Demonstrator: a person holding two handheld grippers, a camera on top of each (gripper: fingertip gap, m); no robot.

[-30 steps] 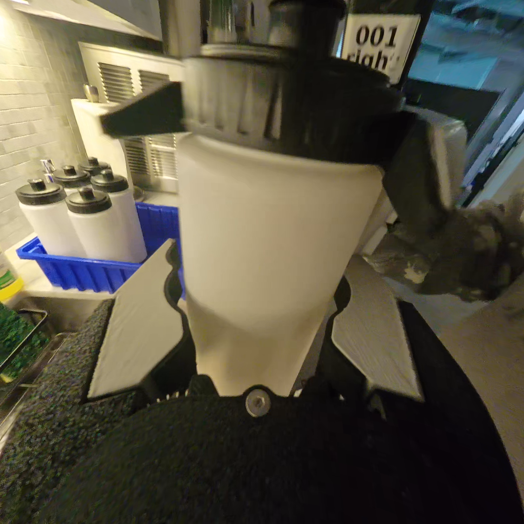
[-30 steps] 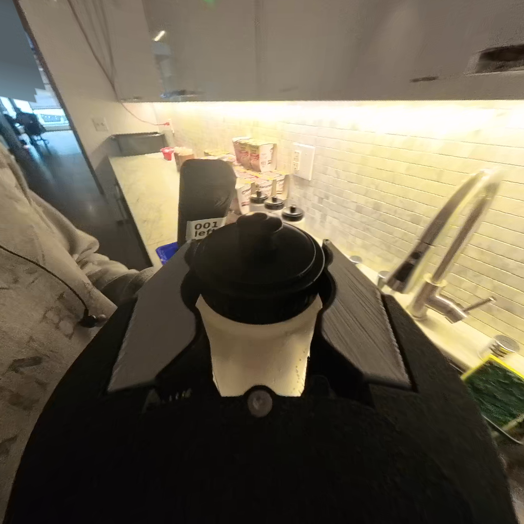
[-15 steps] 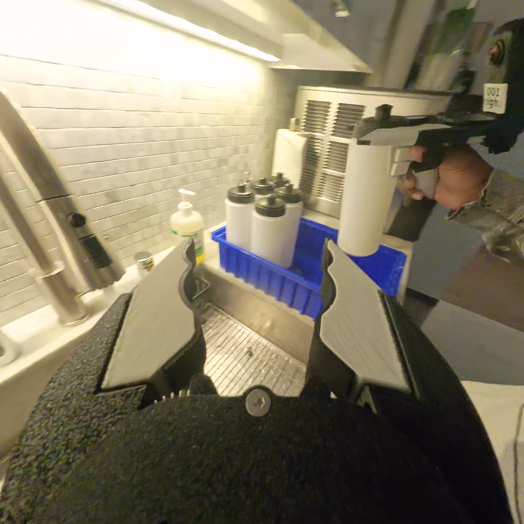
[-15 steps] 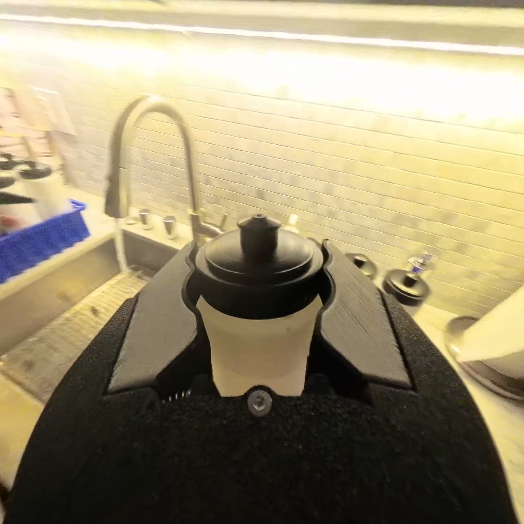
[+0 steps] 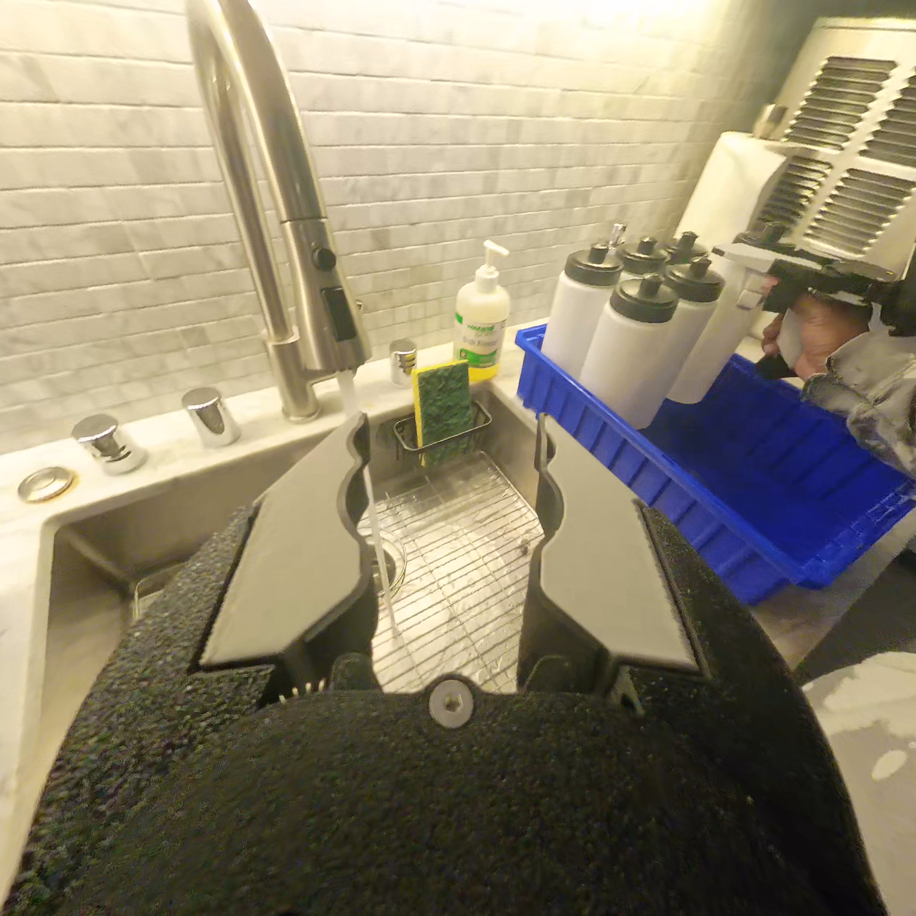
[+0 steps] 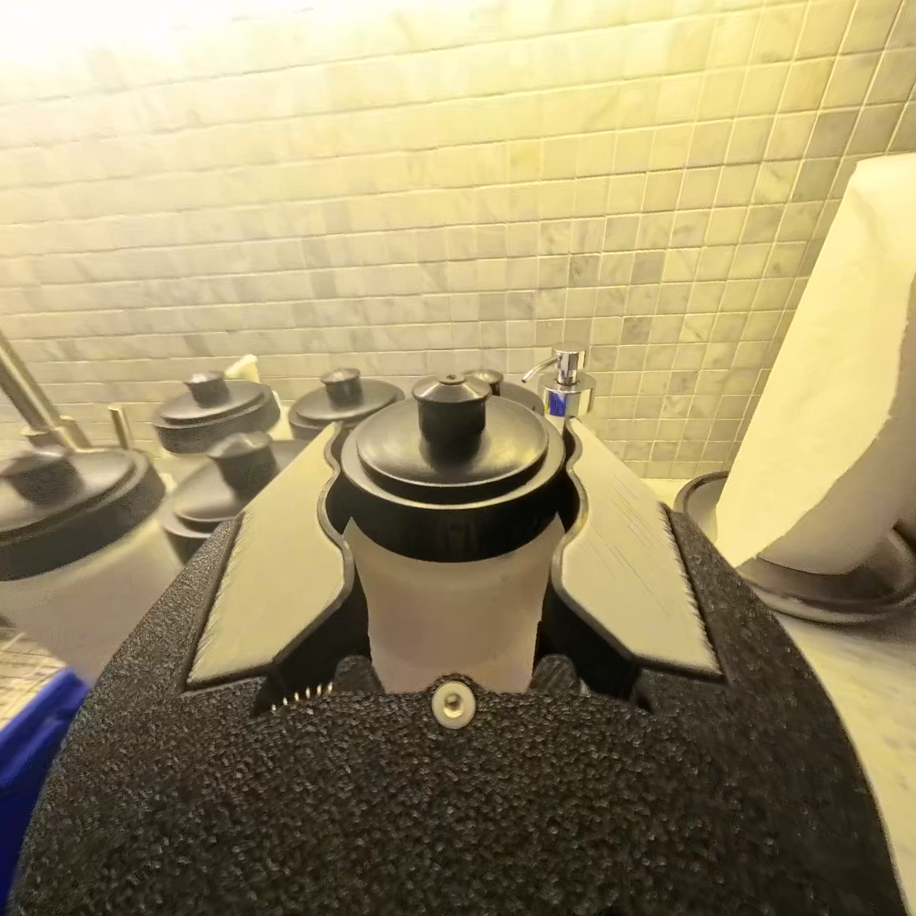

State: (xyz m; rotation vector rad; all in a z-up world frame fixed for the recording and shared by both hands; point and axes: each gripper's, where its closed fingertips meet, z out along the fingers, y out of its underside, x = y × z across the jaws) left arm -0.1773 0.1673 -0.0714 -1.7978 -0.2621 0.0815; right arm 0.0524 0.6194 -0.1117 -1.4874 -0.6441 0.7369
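Note:
My right gripper (image 6: 453, 431) is shut on the black cap of a white squeeze bottle (image 6: 448, 595). It holds the bottle upright beside several like bottles (image 6: 213, 421). In the left wrist view that gripper (image 5: 773, 277) and its bottle (image 5: 714, 342) are at the far right, with the bottle's base down inside the blue bin (image 5: 743, 500), next to the other bottles (image 5: 629, 357). My left gripper (image 5: 451, 426) is open and empty above the steel sink (image 5: 461, 570). A thin stream of water (image 5: 376, 535) runs from the faucet (image 5: 277, 198) just by its left finger.
A green and yellow sponge (image 5: 441, 406) stands in a wire caddy at the sink's back corner. A soap pump bottle (image 5: 483, 317) and chrome knobs (image 5: 210, 416) are on the ledge. A paper towel roll (image 6: 832, 396) and a chrome pump (image 6: 565, 386) stand by the tiled wall.
My left gripper let go of the bottle and swung over to the sink. My right gripper carried the bottle across and lowered it into the blue bin beside the others.

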